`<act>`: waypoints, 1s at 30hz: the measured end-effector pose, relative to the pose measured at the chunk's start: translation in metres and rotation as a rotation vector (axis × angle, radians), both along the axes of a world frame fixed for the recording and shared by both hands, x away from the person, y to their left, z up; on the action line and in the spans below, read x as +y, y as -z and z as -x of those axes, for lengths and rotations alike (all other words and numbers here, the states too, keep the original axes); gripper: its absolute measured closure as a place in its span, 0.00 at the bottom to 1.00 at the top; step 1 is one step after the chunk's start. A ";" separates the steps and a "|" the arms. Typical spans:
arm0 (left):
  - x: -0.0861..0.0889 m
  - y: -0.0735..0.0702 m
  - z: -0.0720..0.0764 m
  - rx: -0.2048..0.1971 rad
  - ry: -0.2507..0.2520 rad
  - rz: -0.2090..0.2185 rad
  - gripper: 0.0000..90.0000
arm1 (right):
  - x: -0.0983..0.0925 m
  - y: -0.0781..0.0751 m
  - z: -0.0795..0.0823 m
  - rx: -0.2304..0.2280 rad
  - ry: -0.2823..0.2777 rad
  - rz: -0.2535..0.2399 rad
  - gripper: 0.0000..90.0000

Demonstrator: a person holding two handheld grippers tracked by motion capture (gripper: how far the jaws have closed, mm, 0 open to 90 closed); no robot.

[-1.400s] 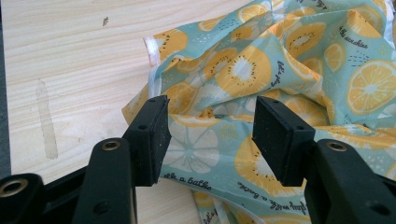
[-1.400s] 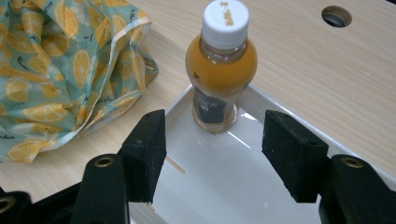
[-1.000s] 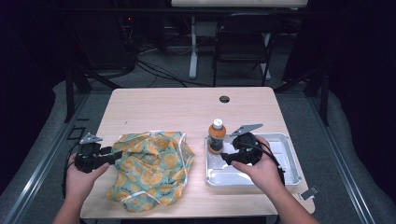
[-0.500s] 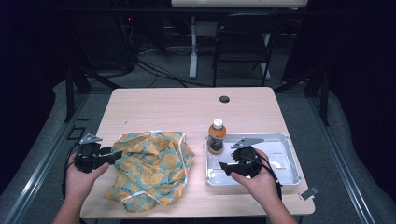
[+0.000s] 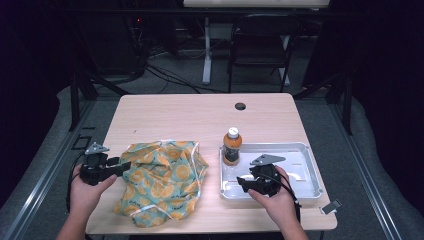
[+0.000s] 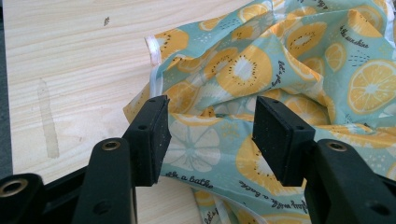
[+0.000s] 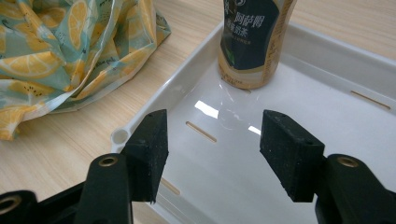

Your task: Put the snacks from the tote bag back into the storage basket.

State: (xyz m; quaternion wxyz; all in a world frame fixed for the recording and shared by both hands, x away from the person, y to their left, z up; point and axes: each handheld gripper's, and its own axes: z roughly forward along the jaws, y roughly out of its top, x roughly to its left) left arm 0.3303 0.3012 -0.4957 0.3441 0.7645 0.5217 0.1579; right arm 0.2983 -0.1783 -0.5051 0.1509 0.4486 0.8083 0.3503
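Observation:
A crumpled bag of teal cloth with orange and lemon slices lies on the table's front left. My left gripper is open at the bag's left edge, with a fold of cloth lying between its jaws. A bottle of brown tea with an orange label and a white cap stands upright in the far left corner of a white tray. My right gripper is open and empty, low over the tray's front left, a short way from the bottle.
The wooden table has bare room behind the bag and tray, with a round cable hole near its far edge. A small grey clip lies at the front right corner. A chair stands beyond the table.
My right gripper has drawn back from the bottle toward the tray's front left and let it stand alone. The left gripper and the bag have stayed still.

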 end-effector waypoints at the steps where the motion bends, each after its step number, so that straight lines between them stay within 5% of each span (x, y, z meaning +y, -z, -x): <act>1: 0.000 0.000 0.000 0.000 0.000 0.000 0.51 | 0.000 0.001 0.000 -0.001 -0.003 -0.001 0.46; 12: 0.000 0.000 0.000 0.001 0.002 -0.001 0.51 | -0.002 0.009 0.007 -0.041 0.012 -0.028 0.47; 30: -0.001 0.001 -0.001 0.006 0.005 -0.005 0.51 | -0.008 0.017 0.011 -0.044 0.040 -0.062 0.47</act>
